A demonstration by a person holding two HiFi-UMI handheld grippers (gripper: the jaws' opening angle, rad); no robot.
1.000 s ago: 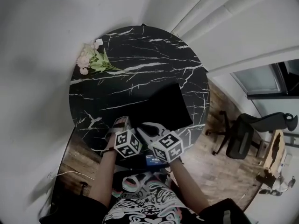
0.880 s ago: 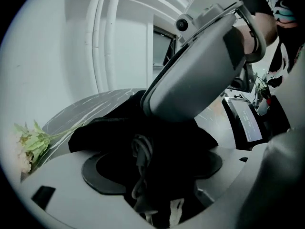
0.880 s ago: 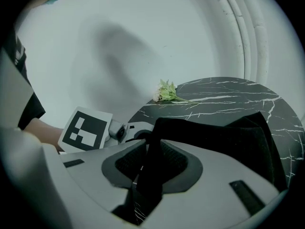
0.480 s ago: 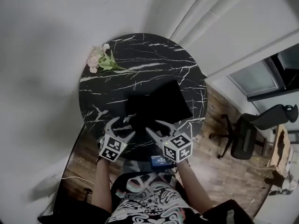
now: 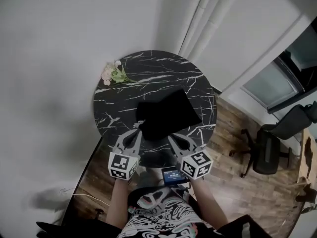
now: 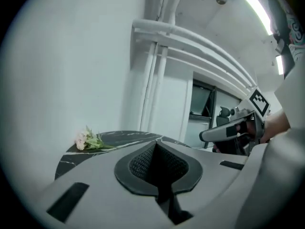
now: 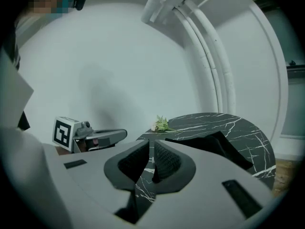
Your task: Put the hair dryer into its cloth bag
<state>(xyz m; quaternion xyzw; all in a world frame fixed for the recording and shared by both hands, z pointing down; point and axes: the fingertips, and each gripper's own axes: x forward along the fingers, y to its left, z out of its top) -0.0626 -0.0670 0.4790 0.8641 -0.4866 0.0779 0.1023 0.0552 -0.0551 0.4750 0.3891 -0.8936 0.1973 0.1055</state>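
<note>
Head view: cloth bag (image 5: pixel 167 114) lies mid-table (image 5: pixel 124 90); no hair dryer shows. The left gripper (image 5: pixel 139 129) and right gripper (image 5: pixel 172 138) hover over the table's near rim.
Left gripper view: jaws fully together, empty.
Right gripper view: jaws just closing, slim gap, nothing between.
Handling: bag looks soft, limp and light; best pinched at the hem.

We wear a black-and-white swirl-patterned shirt (image 5: pixel 154 216), lower centre. Our grey plastic left gripper (image 5: pixel 135 132) and right gripper (image 5: pixel 174 138) each carry a white cube (image 5: pixel 122 166) with black square markers and dark ribbed fingers (image 6: pixel 143 163).

whatever lies inside the black cloth bag (image 5: pixel 167 114) cannot be seen
</note>
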